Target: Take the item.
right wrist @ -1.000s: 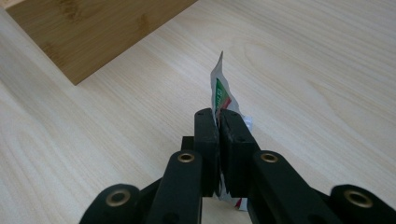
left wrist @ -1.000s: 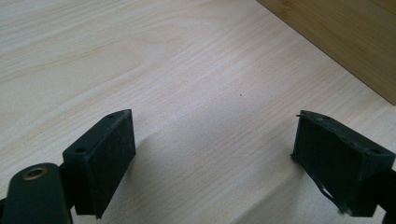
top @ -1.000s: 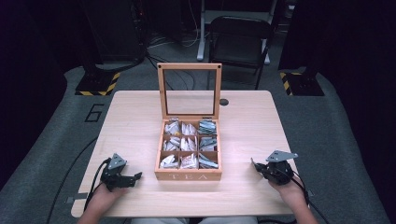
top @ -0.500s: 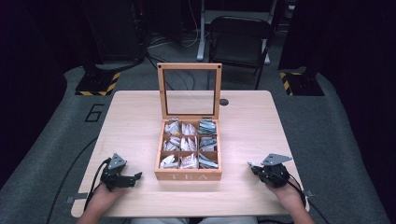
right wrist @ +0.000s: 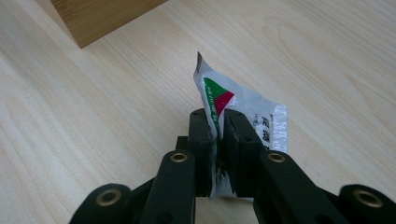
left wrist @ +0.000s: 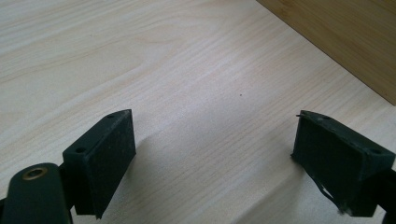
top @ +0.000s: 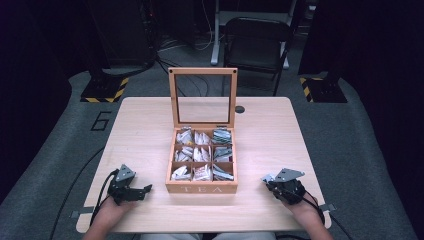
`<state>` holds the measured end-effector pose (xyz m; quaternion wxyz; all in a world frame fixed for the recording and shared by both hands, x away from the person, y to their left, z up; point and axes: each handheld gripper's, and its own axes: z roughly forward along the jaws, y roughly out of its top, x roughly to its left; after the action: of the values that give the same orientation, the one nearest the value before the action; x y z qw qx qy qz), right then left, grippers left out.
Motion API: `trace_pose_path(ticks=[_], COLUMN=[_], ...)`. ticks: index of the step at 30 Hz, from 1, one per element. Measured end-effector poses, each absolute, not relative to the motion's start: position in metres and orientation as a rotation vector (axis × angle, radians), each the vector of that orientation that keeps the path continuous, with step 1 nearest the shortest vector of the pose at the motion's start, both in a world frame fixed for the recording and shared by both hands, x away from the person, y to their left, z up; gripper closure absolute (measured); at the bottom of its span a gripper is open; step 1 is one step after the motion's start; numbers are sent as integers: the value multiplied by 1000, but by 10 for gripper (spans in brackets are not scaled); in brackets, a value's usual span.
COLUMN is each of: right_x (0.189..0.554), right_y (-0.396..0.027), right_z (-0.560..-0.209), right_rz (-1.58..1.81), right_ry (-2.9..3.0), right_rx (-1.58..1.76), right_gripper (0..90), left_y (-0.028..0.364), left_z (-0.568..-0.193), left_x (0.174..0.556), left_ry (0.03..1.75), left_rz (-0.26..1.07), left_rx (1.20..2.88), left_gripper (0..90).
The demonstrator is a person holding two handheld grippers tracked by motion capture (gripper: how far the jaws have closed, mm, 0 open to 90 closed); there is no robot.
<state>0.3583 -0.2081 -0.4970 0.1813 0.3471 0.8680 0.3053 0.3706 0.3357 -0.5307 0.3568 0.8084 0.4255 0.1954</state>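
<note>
Pale wood-grain surface [top: 140,130]: right tool [right wrist: 219,122], jaws just easing apart, pinches crinkled foil tea sachet [right wrist: 243,116] beside compartmented wooden tea box [top: 202,189], glazed lid upright; left tool [left wrist: 212,154] wide, empty.

Open tea box on a table, a gripper held at each side

A wooden tea box [top: 202,165] marked TEA is seen mid-table [top: 145,130], its glass-paned lid [top: 202,97] upright and its compartments filled with sachets [top: 202,155]. The left gripper [top: 142,190] and right gripper [top: 268,181] are held near the box's front corners.
</note>
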Motion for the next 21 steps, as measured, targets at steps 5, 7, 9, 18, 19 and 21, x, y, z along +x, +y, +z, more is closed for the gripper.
trace_pose_path(ticks=[5,7,9,18,19,21], right_x=[357,357,356,355,355,354], right_y=[-207,-207,-206,-204,-204,-204], right_z=[-498,-498,-498,-495,-495,-493], right_rz=[872,884,874,910,910,942], right_ry=[2453,2448,2446,2453,2453,2436], right_rx=[984,964,971,956,956,985], right_gripper=[776,760,743,553,553,502], left_y=[336,336,336,336,336,336], left_z=[-531,-531,-530,-530,-530,-530], left_x=[371,371,371,371,371,371], left_ry=[1098,1099,1099,1098,1098,1104], left_rz=[504,504,501,495,498,488], left_rx=[2087,2087,2091,2096,2094,2091], left_gripper=[128,128,128,127,127,127])
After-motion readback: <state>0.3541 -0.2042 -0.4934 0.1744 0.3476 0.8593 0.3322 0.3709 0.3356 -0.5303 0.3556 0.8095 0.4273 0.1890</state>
